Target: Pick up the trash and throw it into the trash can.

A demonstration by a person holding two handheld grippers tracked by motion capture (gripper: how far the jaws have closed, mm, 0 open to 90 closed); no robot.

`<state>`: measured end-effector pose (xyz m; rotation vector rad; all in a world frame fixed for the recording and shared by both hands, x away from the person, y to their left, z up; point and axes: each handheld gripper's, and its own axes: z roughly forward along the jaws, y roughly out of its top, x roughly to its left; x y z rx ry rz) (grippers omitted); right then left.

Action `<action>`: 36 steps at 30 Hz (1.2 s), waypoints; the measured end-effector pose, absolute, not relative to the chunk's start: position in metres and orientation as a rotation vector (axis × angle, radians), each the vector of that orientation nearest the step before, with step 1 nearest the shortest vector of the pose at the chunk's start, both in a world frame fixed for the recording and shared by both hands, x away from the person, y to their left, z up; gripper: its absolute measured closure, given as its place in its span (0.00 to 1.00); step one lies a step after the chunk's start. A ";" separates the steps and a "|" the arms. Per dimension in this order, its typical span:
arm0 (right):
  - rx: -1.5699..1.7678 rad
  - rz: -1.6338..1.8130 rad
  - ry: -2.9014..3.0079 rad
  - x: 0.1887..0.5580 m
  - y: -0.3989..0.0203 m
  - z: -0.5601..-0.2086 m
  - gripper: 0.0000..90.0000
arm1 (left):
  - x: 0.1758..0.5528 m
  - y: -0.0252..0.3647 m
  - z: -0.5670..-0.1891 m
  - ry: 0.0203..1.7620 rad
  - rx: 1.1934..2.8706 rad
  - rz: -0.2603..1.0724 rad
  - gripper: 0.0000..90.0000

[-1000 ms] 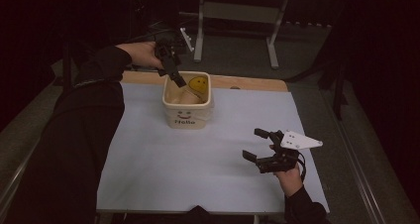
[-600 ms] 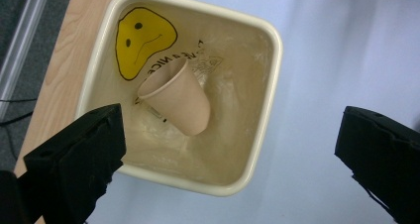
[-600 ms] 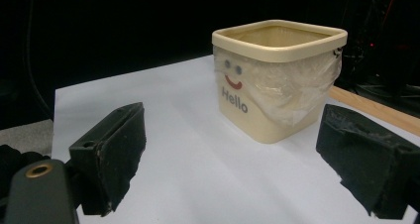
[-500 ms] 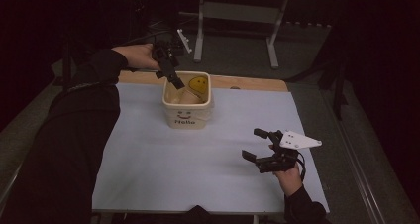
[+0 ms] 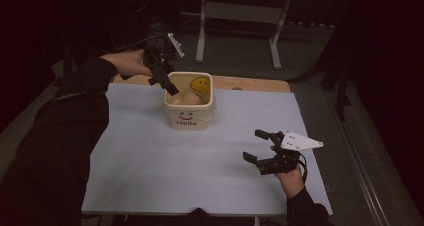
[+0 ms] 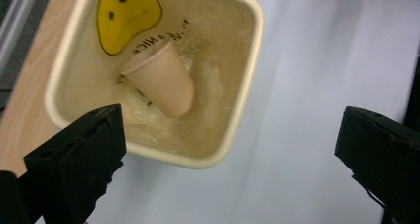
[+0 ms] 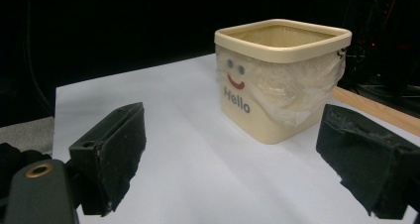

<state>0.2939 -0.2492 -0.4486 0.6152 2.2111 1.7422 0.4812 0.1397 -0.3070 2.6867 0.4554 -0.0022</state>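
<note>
Covering most of the table [image 5: 260, 82] is a big pale blue sheet [image 5: 150, 161]. A cream bin [image 5: 190, 117] with a smiling face and the word "Hello" stands near the far edge of the sheet. A thin clear bag lines it and hangs over one side. The left gripper [image 5: 165, 81] hangs just above the bin's rim, with its jaws wide apart and holding nothing. The right gripper [image 5: 260, 148] is well apart from the bin, low over the sheet, jaws wide too. A small tan paper cup [image 6: 161, 80] lies tipped inside the bin, beside a yellow smiley face [image 6: 128, 13].
</note>
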 end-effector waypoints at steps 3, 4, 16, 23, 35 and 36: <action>0.615 1.740 2.215 0.294 -0.249 -0.449 0.13 | 0.477 0.146 -0.309 0.468 2.689 -0.008 0.01; 0.612 1.738 2.216 0.294 -0.248 -0.449 0.13 | 0.475 0.148 -0.309 0.477 2.685 -0.011 0.00; 0.614 1.739 2.215 0.294 -0.247 -0.448 0.13 | 0.460 0.170 -0.320 0.485 2.664 -0.030 0.01; 0.612 1.736 2.217 0.294 -0.247 -0.448 0.13 | 0.451 0.184 -0.331 0.499 2.633 -0.051 0.00; 0.614 1.731 2.217 0.294 -0.247 -0.448 0.13 | 0.430 0.207 -0.353 0.514 2.582 -0.078 0.00; 0.614 1.731 2.217 0.294 -0.247 -0.448 0.13 | 0.430 0.207 -0.353 0.514 2.582 -0.078 0.01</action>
